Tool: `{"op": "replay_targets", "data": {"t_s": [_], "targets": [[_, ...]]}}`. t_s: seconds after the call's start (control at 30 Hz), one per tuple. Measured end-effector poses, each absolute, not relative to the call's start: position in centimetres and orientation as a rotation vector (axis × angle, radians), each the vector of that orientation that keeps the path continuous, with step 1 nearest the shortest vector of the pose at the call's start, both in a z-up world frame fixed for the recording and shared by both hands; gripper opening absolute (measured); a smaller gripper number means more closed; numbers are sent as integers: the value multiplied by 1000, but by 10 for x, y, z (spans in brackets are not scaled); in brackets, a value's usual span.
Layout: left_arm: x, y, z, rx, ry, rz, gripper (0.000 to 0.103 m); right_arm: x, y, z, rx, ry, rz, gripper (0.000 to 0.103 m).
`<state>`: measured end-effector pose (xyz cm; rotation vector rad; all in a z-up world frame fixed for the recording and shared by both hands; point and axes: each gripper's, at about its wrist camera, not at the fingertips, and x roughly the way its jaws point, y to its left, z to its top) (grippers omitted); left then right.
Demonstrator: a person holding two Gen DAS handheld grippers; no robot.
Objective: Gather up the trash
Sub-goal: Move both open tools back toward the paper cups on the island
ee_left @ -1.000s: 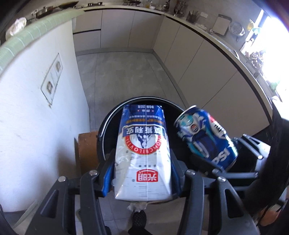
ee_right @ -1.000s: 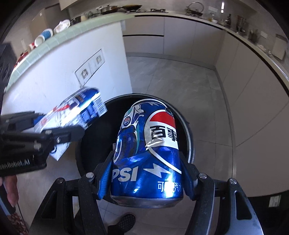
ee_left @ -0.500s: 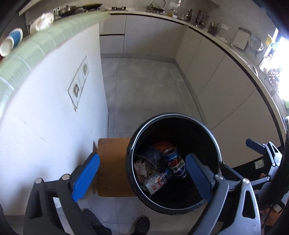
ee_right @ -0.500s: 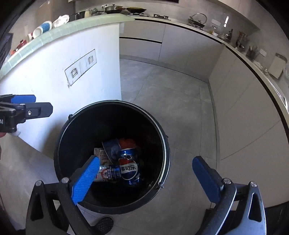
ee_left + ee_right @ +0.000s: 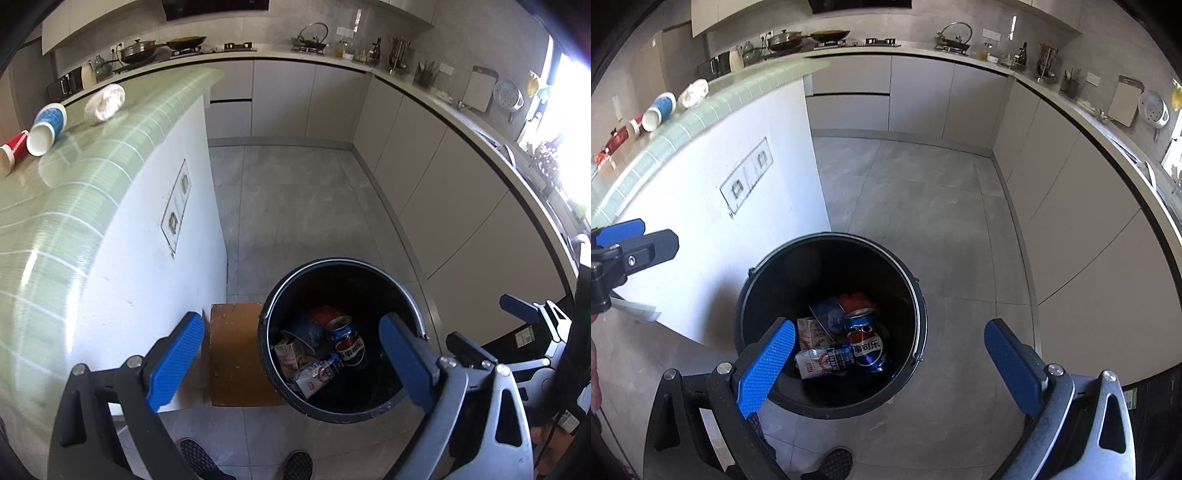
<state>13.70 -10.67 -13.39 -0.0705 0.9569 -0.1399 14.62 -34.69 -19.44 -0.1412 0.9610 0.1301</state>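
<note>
Both your left gripper (image 5: 291, 365) and right gripper (image 5: 890, 363) hang spread and empty above the bin (image 5: 768, 273); the can (image 5: 866, 345) and carton (image 5: 827, 360) lie inside. Next, I'd judge, you turn to the cups (image 5: 46, 127) on the counter (image 5: 74, 177).

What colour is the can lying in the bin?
Blue, with a red, white and blue emblem: the can shows best in the right wrist view, inside the black bin.

Left wrist view: looks steeply down past the left claw (image 5: 291, 363) at the black bin (image 5: 413, 314), close below.
Right wrist view: same downward tilt, from the bin's (image 5: 916, 295) other side.
Shared: bin, grey floor (image 5: 295, 206), green-tiled surface (image 5: 713, 107).
</note>
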Motion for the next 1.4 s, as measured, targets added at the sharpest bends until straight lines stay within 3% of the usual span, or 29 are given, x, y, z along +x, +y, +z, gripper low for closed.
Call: {"op": "replay_targets", "data": {"t_s": [0.6, 1.4], "targets": [[94, -56, -59, -114, 856, -56, 97, 124, -313, -132, -74, 882, 257, 103], [97, 167, -39, -194, 752, 212, 97, 170, -118, -65, -142, 761, 364, 103]]}}
